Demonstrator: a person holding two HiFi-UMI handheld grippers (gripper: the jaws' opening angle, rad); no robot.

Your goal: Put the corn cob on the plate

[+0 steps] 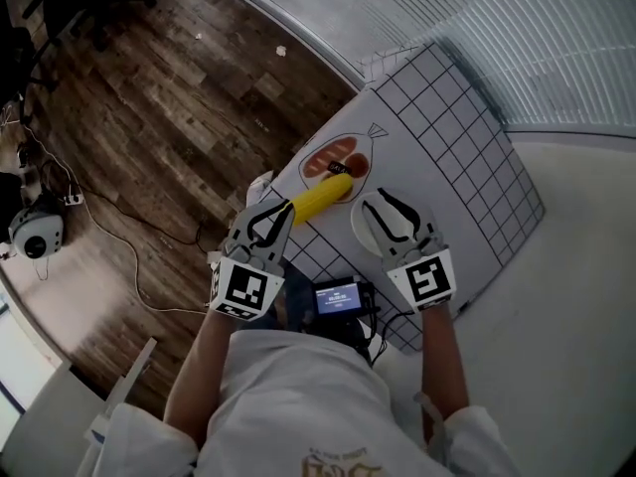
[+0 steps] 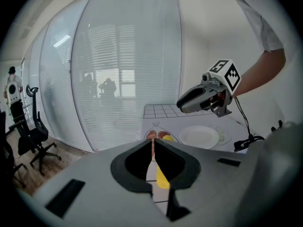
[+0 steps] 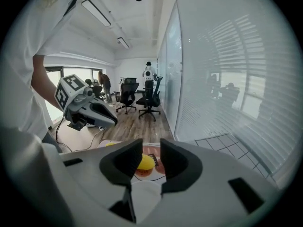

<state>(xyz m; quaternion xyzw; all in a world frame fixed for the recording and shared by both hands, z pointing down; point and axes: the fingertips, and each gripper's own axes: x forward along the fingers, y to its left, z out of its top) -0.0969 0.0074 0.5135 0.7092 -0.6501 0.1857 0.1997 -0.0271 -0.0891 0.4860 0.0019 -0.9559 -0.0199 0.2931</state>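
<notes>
Lying diagonal near-left to far-right: corn cob (image 1: 323, 196) | left gripper (image 1: 282, 213) jaws clenched | right gripper (image 1: 381, 207) jaws released

Head view: corn (image 1: 323, 197) near end sits behind the left gripper (image 1: 280, 212) tips, can't tell if they touch. Plate (image 1: 359, 225) is mostly under the right gripper (image 1: 383, 207), only its left rim shows. Print (image 1: 343, 155) on the desk (image 1: 467, 157) beyond the left gripper is half covered by the corn, subject unclear. Screen (image 1: 338, 296) behind both grippers: text too small to read.

Left gripper view: corn (image 2: 162, 178) is a yellow sliver in the jaw gap, rest behind the gripper body.

Right gripper view: corn (image 3: 145, 163) shows only its end between the jaws.
</notes>
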